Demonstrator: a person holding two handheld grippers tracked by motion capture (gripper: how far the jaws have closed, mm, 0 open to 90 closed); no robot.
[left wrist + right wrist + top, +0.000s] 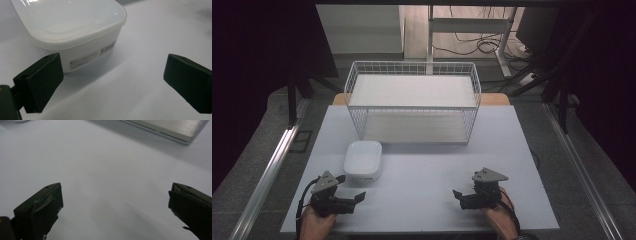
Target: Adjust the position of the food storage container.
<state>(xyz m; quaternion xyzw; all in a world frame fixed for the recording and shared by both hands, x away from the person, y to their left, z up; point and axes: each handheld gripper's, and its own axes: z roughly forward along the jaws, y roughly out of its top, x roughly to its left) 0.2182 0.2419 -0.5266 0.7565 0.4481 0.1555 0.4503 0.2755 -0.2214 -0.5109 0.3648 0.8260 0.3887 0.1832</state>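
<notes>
both pairs of jaws stand wide apart with nothing between them but bare tabletop. seen from the high view, the left gripper (343, 199) lies low at the near left of the white table (427, 200), held in a hand (314, 225), and the right gripper (464, 199) lies at the near right in the other hand (502, 216), the two well apart and pointing toward each other.

a white lidded container (362, 160) sits on the table just beyond the left gripper, near it but not touching. its lid is on, so whatever is inside cannot be told. behind it stands a white wire basket (413, 70), with a pale flat board resting across its upper part and another pale surface at its bottom.

in the left gripper view the lidded container (72, 27) is close, its corner just past the left-hand jaw, apart from the pads; that view brings out a small printed label (92, 56) on the side wall and the translucent lid rim, too small to see from above. the right gripper view looks over plain table (105, 182) to the edge of a pale flat board (172, 128) at the top.
</notes>
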